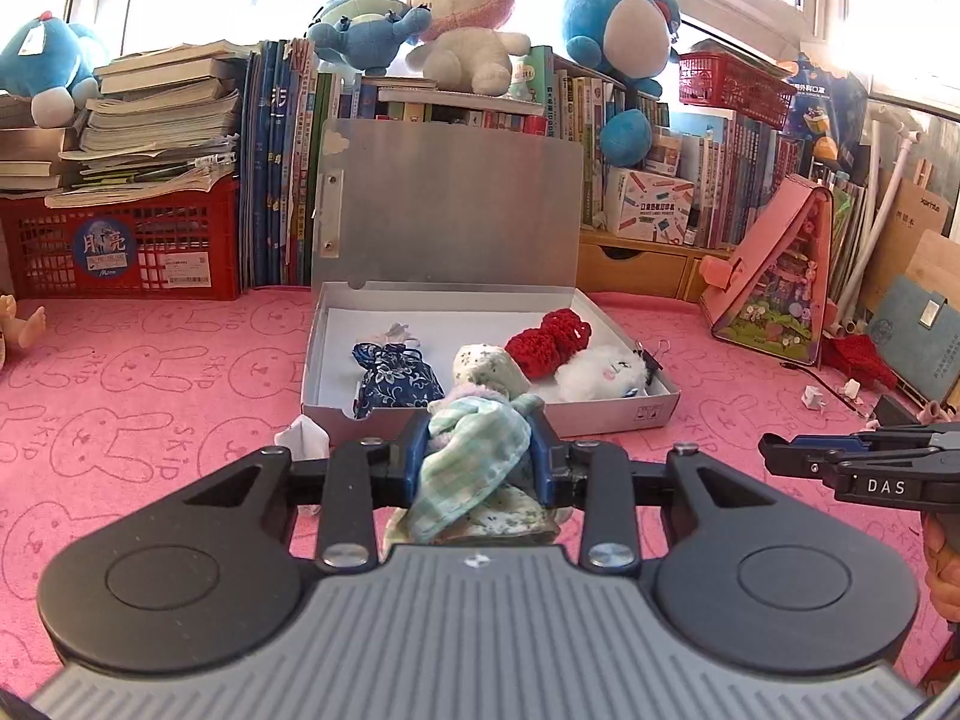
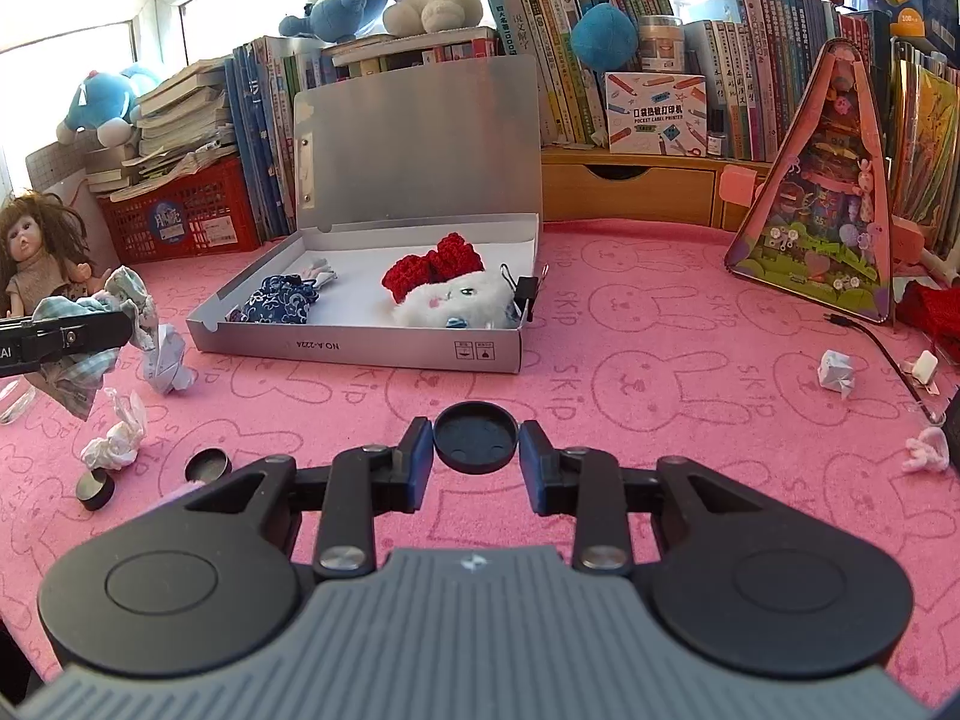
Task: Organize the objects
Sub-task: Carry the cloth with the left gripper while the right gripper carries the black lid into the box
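On pink bunny-print matting an open silver box [image 2: 360, 339] is seen, holding a red crocheted bow [image 2: 433, 269], a white plush [image 2: 456, 303] and a blue floral pouch [image 2: 279, 303], while soft checked cloths [image 1: 474, 450] are clamped by the left gripper [image 1: 480, 450] and a round black lid [image 2: 475, 437] by the right gripper [image 2: 475, 441].

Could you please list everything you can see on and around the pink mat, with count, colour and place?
box: one, silver-grey, lid open, mid-mat.
pouch: one, navy floral, box left.
crochet piece: one, red, box rear.
plush: one, white, box right.
binder clip: one, black, by box right wall.
paper wads: several, white, mat left and right.
small round tins: two, black, mat left.
doll: one, brown-haired, far left.
soft toys: several, blue and pink-white, on books.
crates: two, red.
triangular tin: one, pink, right.
left hand-held gripper: shut on checked cloth bundle.
right hand-held gripper: shut on black round lid.
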Motion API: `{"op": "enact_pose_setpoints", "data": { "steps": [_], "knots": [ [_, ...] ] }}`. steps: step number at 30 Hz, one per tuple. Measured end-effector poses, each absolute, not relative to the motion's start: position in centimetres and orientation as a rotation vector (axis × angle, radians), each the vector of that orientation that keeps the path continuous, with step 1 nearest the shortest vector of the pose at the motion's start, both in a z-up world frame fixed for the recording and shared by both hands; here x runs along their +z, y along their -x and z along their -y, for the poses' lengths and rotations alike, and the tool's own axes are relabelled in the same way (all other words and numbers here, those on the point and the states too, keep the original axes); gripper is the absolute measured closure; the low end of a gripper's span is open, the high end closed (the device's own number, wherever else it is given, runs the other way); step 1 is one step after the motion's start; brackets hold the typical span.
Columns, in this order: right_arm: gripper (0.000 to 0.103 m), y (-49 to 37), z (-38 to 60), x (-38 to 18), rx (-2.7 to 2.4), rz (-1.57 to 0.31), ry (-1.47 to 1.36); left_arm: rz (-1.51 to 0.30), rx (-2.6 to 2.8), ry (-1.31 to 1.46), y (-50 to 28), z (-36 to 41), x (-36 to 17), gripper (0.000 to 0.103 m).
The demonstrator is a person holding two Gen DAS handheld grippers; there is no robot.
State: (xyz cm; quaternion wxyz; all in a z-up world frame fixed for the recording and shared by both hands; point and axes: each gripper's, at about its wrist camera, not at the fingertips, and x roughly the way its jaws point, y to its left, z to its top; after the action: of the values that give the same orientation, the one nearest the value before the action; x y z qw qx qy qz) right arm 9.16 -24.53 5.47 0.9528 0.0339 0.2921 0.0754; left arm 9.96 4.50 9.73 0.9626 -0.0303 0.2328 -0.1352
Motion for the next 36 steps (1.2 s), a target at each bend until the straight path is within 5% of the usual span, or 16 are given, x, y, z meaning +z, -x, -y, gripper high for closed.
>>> {"op": "enact_pose_setpoints", "data": {
  "steps": [36],
  "knots": [
    [0.067,-22.8,20.3,6.0,0.292,-0.669,-0.286,-0.526,-0.299,0.208,-24.9,-1.2,5.9,0.064]
  ]
}}
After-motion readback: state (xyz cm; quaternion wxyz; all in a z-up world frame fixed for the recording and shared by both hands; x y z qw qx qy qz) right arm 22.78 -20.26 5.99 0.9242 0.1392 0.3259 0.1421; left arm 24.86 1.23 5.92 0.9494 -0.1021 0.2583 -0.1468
